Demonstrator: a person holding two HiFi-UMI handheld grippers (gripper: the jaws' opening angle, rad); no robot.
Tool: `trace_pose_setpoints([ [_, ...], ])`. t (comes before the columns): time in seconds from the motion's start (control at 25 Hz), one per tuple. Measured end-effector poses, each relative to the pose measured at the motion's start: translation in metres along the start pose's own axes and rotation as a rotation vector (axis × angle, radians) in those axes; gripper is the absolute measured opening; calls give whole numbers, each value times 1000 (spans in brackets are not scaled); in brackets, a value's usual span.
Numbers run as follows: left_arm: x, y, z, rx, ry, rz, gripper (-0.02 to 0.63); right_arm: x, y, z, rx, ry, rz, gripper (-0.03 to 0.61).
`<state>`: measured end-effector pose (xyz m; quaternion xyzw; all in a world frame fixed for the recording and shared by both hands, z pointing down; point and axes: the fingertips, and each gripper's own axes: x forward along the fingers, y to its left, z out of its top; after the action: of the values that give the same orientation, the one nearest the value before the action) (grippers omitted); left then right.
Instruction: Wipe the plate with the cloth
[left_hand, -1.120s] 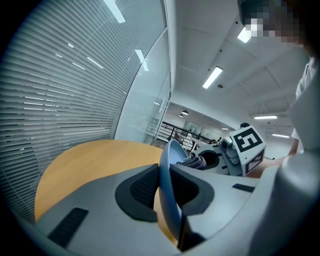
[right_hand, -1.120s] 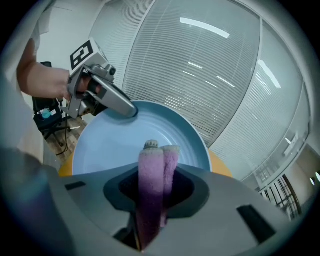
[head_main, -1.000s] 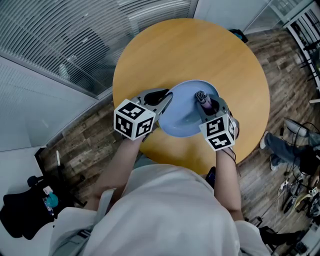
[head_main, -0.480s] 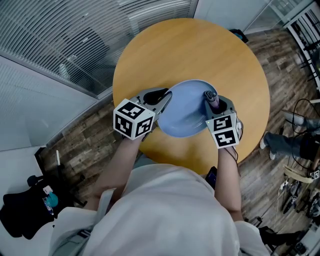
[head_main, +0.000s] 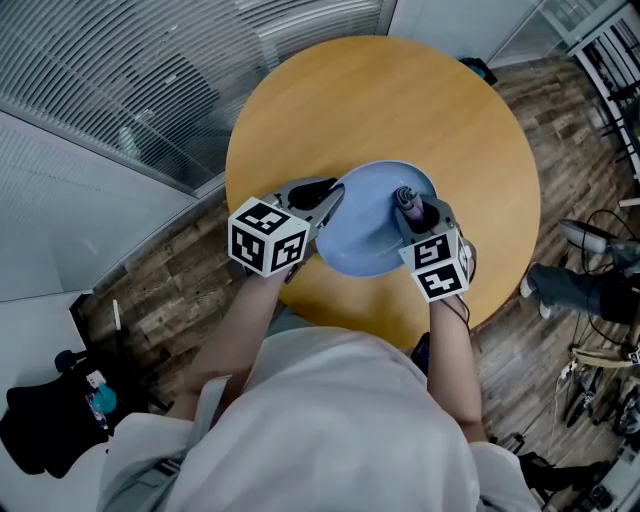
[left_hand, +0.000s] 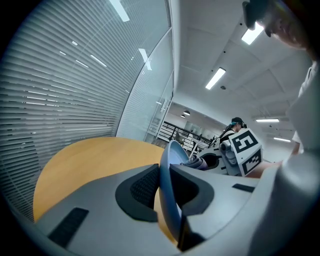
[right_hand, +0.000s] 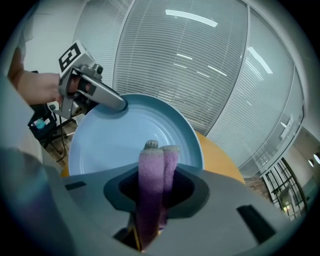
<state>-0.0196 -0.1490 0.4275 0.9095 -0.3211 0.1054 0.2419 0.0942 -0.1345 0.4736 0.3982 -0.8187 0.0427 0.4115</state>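
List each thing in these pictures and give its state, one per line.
plate: rim clamped in the left gripper, face turned toward the cloth.
cloth: folded, clamped in the right gripper, tip over the plate.
left gripper: shut on plate.
right gripper: shut on cloth.

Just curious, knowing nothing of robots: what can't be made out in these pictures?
- Whether the cloth touches the plate: right gripper view, the tip overlaps the plate; head view too small.
- Whether the plate rests on the table: head view, from above, the plate hides its own underside.
- Cloth's lower end: right gripper view, buried inside the right hand-held gripper.
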Motion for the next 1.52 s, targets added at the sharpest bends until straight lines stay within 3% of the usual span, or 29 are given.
trace_pose_setpoints([
  [0.84,4,1,1,-1,9,-2,54,7,79,56,-182,-110,183,106],
  [1.52,6,-2,0,-18,4,-10,54,9,127,74,-243,-174,296,106],
])
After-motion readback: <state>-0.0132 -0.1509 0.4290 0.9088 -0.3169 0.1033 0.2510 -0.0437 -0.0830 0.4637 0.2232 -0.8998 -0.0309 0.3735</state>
